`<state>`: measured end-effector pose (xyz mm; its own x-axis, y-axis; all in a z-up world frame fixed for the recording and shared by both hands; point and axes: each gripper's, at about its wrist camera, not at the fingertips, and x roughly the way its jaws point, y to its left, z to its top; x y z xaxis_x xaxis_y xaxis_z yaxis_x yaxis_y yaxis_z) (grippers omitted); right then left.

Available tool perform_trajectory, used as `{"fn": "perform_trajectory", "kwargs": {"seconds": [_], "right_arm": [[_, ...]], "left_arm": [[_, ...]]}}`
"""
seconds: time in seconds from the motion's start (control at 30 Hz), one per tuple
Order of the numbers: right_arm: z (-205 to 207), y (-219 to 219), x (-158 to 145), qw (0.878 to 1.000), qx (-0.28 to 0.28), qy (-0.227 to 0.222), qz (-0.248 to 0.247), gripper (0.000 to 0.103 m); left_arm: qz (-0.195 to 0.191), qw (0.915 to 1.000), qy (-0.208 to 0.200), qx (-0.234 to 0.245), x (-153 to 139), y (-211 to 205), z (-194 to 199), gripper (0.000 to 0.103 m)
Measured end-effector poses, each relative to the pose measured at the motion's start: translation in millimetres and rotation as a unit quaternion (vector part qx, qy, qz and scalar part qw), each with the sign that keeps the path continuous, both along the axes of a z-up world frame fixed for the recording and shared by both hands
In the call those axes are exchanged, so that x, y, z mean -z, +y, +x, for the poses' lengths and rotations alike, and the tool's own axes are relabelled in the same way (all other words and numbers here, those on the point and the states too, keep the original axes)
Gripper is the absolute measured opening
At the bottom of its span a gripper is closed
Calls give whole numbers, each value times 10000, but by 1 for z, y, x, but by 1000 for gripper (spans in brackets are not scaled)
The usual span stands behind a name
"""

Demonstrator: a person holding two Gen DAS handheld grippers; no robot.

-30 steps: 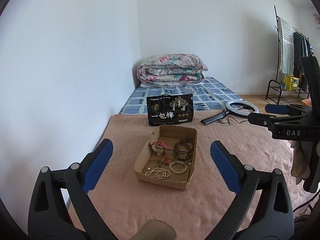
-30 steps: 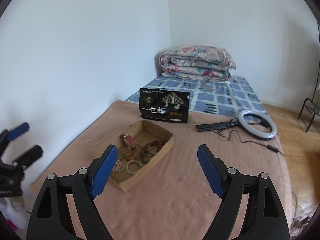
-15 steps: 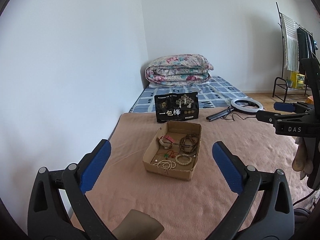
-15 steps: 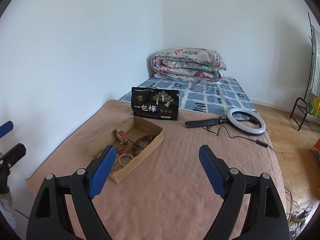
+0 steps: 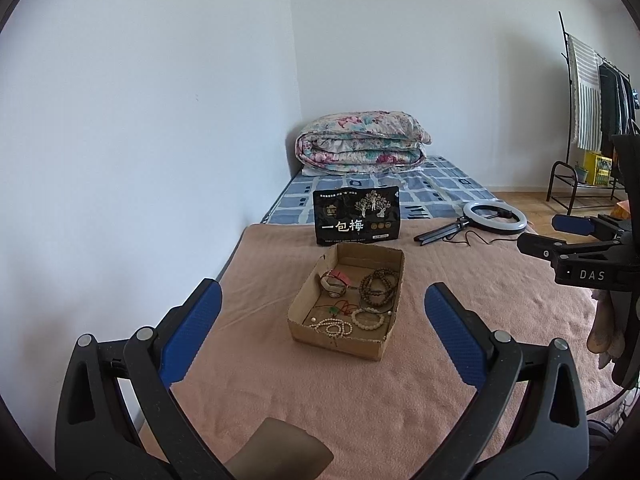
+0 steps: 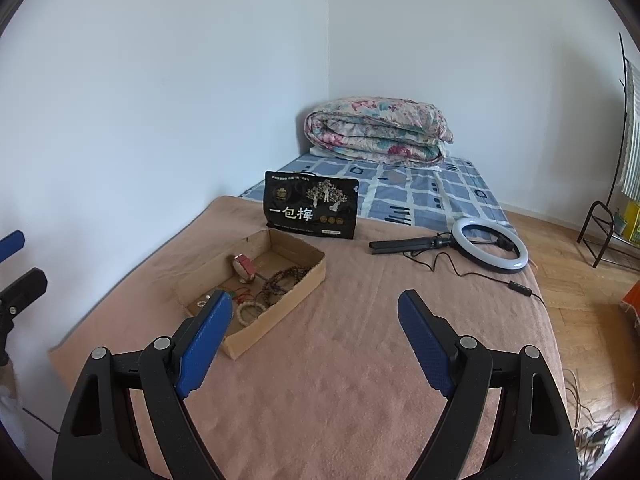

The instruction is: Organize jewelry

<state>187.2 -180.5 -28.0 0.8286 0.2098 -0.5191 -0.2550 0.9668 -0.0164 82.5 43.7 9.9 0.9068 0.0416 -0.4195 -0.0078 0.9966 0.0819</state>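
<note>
A shallow cardboard box sits on the pink blanket; it also shows in the right wrist view. Inside lie a dark brown bead string, a white bead necklace, a pale bead bracelet, a red cord with a green stone and a watch with a pink tag. My left gripper is open and empty, held back from the box's near end. My right gripper is open and empty, to the right of the box.
A black snack bag stands just behind the box. A ring light with a black handle and cable lies at the right. A folded floral quilt sits on the blue mattress. A clothes rack stands far right.
Both grippers have drawn back and shifted a little, so the box looks slightly farther away. Both stay open. Nothing in the box has moved.
</note>
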Motion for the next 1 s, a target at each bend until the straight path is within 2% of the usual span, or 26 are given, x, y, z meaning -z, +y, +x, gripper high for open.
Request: {"fn": "perform_trajectory", "kwargs": {"seconds": [1.0], "right_arm": [[2,-6,2,10000,25,42,-8,85]], "left_arm": [[-12,10000,6,0,3,1,0,103]]}}
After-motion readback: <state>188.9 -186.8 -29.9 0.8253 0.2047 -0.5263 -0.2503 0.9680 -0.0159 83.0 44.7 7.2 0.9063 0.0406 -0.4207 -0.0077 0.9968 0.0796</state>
